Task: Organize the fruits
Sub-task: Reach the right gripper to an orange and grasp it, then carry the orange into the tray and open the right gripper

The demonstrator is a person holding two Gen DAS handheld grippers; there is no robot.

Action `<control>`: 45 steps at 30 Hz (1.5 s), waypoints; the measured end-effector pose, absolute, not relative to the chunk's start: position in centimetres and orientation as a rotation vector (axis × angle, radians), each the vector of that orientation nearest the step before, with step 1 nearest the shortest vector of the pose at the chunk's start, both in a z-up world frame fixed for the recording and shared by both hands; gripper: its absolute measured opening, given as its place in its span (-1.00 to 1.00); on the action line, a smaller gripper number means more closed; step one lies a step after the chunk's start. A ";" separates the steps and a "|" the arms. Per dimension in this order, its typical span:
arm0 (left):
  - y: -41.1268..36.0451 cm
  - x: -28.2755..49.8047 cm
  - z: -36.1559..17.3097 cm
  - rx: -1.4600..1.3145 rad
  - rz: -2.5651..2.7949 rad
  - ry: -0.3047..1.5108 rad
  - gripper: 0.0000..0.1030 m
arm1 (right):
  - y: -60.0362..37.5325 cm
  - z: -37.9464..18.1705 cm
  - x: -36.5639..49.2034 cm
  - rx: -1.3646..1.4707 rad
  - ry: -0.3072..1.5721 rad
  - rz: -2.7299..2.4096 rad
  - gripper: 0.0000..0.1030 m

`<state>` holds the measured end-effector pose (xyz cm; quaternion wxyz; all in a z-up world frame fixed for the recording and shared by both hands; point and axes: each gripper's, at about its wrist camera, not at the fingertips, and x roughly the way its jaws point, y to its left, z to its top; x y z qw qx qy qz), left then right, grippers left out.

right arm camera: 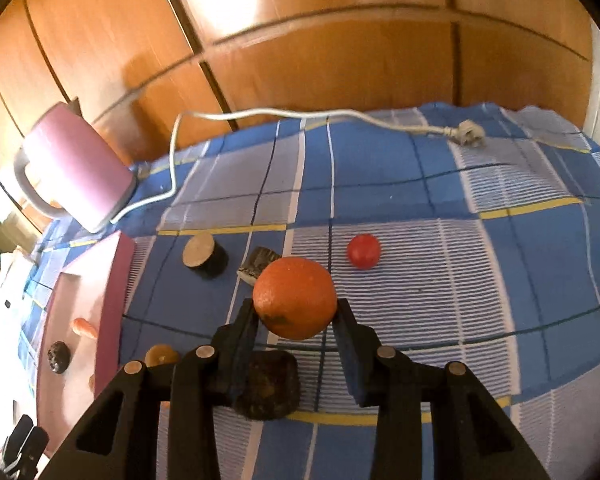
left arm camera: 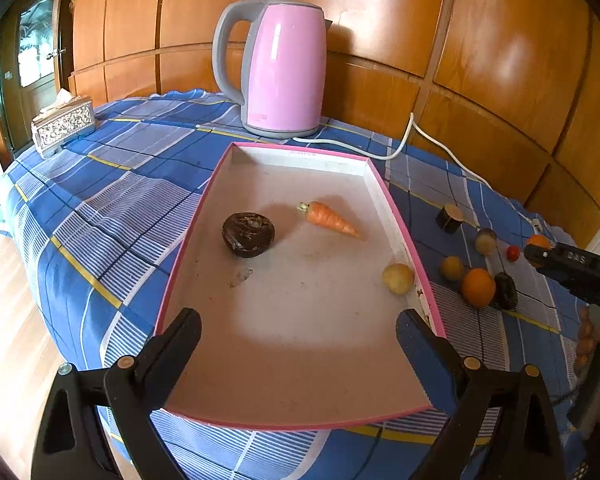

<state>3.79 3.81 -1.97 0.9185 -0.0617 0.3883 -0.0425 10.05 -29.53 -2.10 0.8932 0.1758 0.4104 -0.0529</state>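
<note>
Tray [left arm camera: 396, 208] middle bare – carrot [left arm camera: 328, 218], kettle [left arm camera: 284, 68] beyond, cord [right arm camera: 172, 152] trailing

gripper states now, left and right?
Left hand-held gripper: open, empty, over the pink tray.
Right hand-held gripper: closed on an orange.

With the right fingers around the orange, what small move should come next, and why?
Probably lift the orange a little off the cloth. The right gripper has its fingers against both sides of the fruit, so the grip looks set. The pink-rimmed tray, already holding a carrot, lies to its left as the likely destination.
</note>
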 end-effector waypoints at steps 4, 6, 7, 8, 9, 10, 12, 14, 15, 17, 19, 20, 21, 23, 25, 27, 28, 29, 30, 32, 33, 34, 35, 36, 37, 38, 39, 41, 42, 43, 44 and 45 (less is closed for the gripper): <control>3.6 3.6 -1.8 -0.127 -0.096 0.796 0.91 | -28.6 -1.4 8.7 0.324 0.826 -0.073 -0.25; 3.5 3.6 -1.7 -0.127 -0.099 0.794 0.91 | -28.0 -1.2 8.2 0.300 0.823 -0.047 -0.25; 3.5 3.6 -1.7 -0.128 -0.099 0.794 0.91 | -27.7 -1.1 7.9 0.293 0.823 -0.035 -0.25; 3.5 3.6 -1.7 -0.131 -0.097 0.795 0.91 | -27.4 -1.0 7.6 0.293 0.822 -0.017 -0.26; 3.6 3.6 -1.8 -0.134 -0.094 0.796 0.91 | -27.1 -0.9 7.3 0.297 0.822 0.010 -0.26; 3.8 3.7 -1.8 -0.136 -0.089 0.799 0.91 | -26.6 -0.8 6.9 0.295 0.823 0.032 -0.26; 4.4 3.9 -1.6 -0.143 -0.067 0.797 0.91 | -25.4 -0.7 6.7 0.278 0.830 0.079 -0.25; 5.5 4.2 -1.2 -0.167 -0.036 0.783 0.91 | -23.9 -0.6 6.4 0.252 0.843 0.140 -0.26; 6.2 4.4 -0.9 -0.178 -0.015 0.773 0.91 | -22.8 -0.5 6.2 0.239 0.851 0.183 -0.26; 7.5 4.7 -0.3 -0.184 0.028 0.749 0.91 | -21.2 -0.4 6.2 0.226 0.861 0.244 -0.26; 8.7 5.0 0.2 -0.191 0.065 0.729 0.91 | -19.2 -0.2 6.1 0.207 0.868 0.311 -0.26; 9.5 5.2 0.4 -0.198 0.087 0.722 0.91 | -18.3 -0.1 6.2 0.197 0.871 0.341 -0.25; 10.3 5.4 0.5 -0.210 0.107 0.715 0.91 | -17.1 -0.1 6.5 0.195 0.880 0.375 -0.25; 11.6 5.6 0.7 -0.232 0.138 0.711 0.91 | -15.5 -0.2 6.9 0.199 0.897 0.425 -0.25; 12.5 5.8 0.5 -0.245 0.157 0.716 0.91 | -13.5 -0.4 7.6 0.199 0.919 0.471 -0.25; 12.7 5.8 0.3 -0.245 0.161 0.725 0.91 | -11.6 -0.7 8.5 0.193 0.942 0.488 -0.25; 12.6 5.9 0.2 -0.243 0.158 0.729 0.91 | -11.0 -0.7 8.6 0.181 0.942 0.486 -0.23; 12.5 5.9 0.1 -0.240 0.152 0.732 0.91 | -10.2 -0.8 8.9 0.165 0.941 0.481 -0.23; 12.3 5.9 0.0 -0.235 0.146 0.734 0.91 | -9.7 -0.8 9.3 0.159 0.941 0.473 -0.23; 11.8 5.9 -0.2 -0.223 0.130 0.741 0.91 | -9.2 -0.8 9.8 0.151 0.939 0.461 -0.20; 11.5 5.9 -0.3 -0.217 0.122 0.746 0.91 | -9.1 -0.8 9.9 0.145 0.934 0.450 -0.17; 11.1 5.8 -0.4 -0.212 0.115 0.749 0.91 | -9.2 -0.8 10.0 0.139 0.929 0.435 -0.09; 10.8 5.8 -0.5 -0.207 0.107 0.755 0.91 | -9.4 -0.7 10.0 0.140 0.927 0.432 0.00; 10.4 5.8 -0.6 -0.202 0.099 0.758 0.91 | -9.7 -0.7 9.9 0.144 0.925 0.432 0.04; 10.1 5.7 -0.6 -0.199 0.091 0.761 0.91 | -10.0 -0.7 9.7 0.144 0.923 0.424 0.05; 9.8 5.6 -0.6 -0.196 0.082 0.763 0.91 | -10.1 -0.6 9.8 0.145 0.919 0.415 0.05; 9.5 5.5 -0.6 -0.191 0.074 0.763 0.91 | -10.5 -0.5 9.6 0.148 0.913 0.406 0.05; 8.8 5.4 -0.6 -0.177 0.058 0.765 0.91 | -11.1 -0.3 9.3 0.163 0.903 0.387 0.05; 8.5 5.3 -0.6 -0.170 0.050 0.765 0.91 | -11.4 -0.3 9.1 0.166 0.898 0.376 0.05; 8.1 5.1 -0.6 -0.162 0.041 0.764 0.91 | -11.8 -0.1 8.7 0.165 0.889 0.360 0.05; 7.9 5.1 -0.6 -0.157 0.036 0.765 0.91 | -12.1 0.0 8.4 0.164 0.884 0.351 0.05; 7.6 5.0 -0.6 -0.153 0.028 0.766 0.91 | -12.3 0.0 8.2 0.163 0.880 0.340 0.05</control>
